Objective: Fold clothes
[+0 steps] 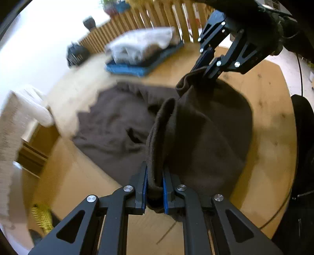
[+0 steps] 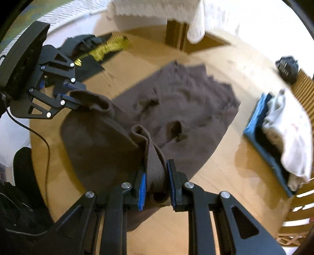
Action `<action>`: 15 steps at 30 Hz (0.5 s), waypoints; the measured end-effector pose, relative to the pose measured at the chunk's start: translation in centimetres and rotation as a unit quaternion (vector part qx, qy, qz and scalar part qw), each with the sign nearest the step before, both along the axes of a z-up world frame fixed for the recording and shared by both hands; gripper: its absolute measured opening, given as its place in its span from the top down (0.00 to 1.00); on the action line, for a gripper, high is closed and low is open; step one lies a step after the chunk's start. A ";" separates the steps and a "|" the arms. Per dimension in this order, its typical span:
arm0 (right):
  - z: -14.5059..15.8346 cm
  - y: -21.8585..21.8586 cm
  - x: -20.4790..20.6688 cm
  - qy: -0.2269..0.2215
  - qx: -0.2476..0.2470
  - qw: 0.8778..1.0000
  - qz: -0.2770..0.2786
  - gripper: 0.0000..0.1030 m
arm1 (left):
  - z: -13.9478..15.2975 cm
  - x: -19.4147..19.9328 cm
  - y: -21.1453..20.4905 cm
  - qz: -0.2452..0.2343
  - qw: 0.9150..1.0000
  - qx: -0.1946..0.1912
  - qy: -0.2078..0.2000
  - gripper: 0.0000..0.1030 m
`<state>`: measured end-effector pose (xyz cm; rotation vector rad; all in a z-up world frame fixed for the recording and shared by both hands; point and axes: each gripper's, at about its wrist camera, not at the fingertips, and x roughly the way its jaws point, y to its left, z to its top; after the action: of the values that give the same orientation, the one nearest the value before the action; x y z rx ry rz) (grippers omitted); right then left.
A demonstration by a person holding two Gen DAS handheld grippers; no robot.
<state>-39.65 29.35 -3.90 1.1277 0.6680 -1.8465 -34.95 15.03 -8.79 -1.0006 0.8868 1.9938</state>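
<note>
Much of both views is smeared by motion, so the far things are hard to read. Your left claw point(image 1: 155, 188) is clenched on a bunched edge of the brown cloth point(image 1: 121, 125), and the fold between its blue pads hides how much cloth is inside. Your right claw point(image 2: 156, 188) grasps another bunch of the same cloth point(image 2: 186, 102) in the same way. In the left view you see the right claw point(image 1: 208, 66) at the top, its tips sunk in the cloth; in the right view the left claw point(image 2: 76, 98) stands at the left, also biting the edge.

The cloth hangs lifted between the two claws, and the rest of it lies spread and wrinkled on the round wooden desk point(image 2: 225, 186). What the lifted part covers on the desk you cannot see.

The pile point(image 2: 282, 137) of white and blue clothes lies near the desk rim, apart from the brown cloth, with bare wood between them. A yellow-and-black heap point(image 2: 102, 49) sits at the opposite rim. A small dark thing point(image 2: 287, 66) near the slatted rail point(image 1: 157, 17) is too blurred to name. A cable point(image 2: 46, 145) runs across the desk edge below the left claw.
</note>
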 end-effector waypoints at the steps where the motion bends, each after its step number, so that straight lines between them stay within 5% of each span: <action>1: -1.0 -0.2 -0.8 -0.015 0.002 1.000 -0.004 0.82 | -1.0 -0.9 0.1 0.000 1.000 -0.003 -0.019 0.89; 6: -4.1 -0.3 -3.8 -0.076 0.003 0.997 -0.020 0.79 | -4.0 -4.1 0.3 0.005 0.996 0.006 -0.089 0.78; 9: -3.8 0.2 -5.4 -0.108 -0.018 0.993 -0.050 0.72 | -3.0 -5.4 -0.8 0.036 0.994 0.033 -0.101 0.71; 13: -1.4 2.3 -6.7 -0.108 -0.055 0.988 -0.096 0.65 | 0.0 -4.5 -3.9 0.080 0.995 0.035 -0.056 0.70; 15: 0.2 4.2 -6.5 -0.105 -0.083 0.984 -0.119 0.65 | 0.6 -3.8 -5.8 0.097 0.991 0.064 -0.073 0.67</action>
<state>-46.17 33.50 -3.70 1.3127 0.2619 -1.9067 -38.79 9.22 -8.16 -1.1786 0.5930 2.0766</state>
